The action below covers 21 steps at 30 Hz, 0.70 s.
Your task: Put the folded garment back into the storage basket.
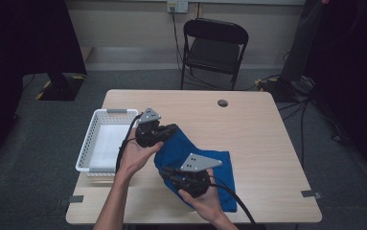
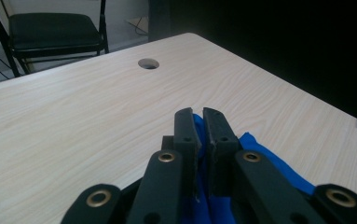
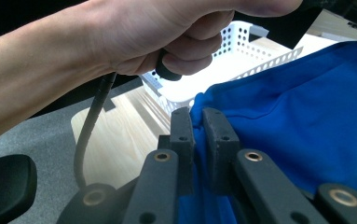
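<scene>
Blue cloth (image 1: 205,167) is spread on the near half of the wooden table (image 1: 258,129), just right of the white perforated basket (image 1: 105,139) that stands at the table's left edge. One edge of the cloth is pinched between the nearly closed jaws of the left gripper (image 2: 198,122), and that edge is held raised above the tabletop, as is seen in the left gripper view. Another edge of the same cloth is clamped by the right gripper (image 3: 197,122), whose jaws are likewise drawn almost together on the fabric. In the right gripper view the left hand (image 3: 157,32) is seen close above, with the basket behind it. A black folding chair (image 1: 213,48) is placed beyond the far edge of the table.
</scene>
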Motion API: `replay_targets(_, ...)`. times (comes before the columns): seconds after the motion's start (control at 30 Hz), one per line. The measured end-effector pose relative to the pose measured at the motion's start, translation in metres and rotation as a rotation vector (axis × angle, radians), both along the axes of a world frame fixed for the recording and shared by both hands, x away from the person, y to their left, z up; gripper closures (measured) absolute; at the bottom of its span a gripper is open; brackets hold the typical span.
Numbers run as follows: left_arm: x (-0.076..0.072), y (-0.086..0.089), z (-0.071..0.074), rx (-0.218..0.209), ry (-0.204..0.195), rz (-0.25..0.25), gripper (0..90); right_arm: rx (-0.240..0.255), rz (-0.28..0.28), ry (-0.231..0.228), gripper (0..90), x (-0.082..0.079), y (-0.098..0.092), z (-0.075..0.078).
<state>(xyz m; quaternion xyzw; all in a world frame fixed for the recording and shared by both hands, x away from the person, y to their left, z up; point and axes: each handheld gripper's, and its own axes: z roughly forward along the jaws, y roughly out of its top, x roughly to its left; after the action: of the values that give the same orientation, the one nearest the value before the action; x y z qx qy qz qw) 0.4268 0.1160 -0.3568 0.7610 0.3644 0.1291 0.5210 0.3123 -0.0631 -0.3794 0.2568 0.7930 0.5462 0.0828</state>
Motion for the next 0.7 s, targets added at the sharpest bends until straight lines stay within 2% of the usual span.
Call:
replay_targets(0.17,0.0,0.001,-0.001,-0.01,0.002,0.011,85.2,0.013,0.001,-0.008,82.8,0.0,0.0,0.005)
replay_targets(0.37,0.002,-0.005,-0.012,-0.02,0.013,0.015,85.1,-0.004,-0.001,-0.001,82.8,-0.002,-0.003,-0.002)
replay_targets(0.7,0.003,-0.021,-0.019,-0.02,0.026,0.0,85.1,-0.021,-0.022,0.004,82.8,-0.003,-0.018,-0.007)
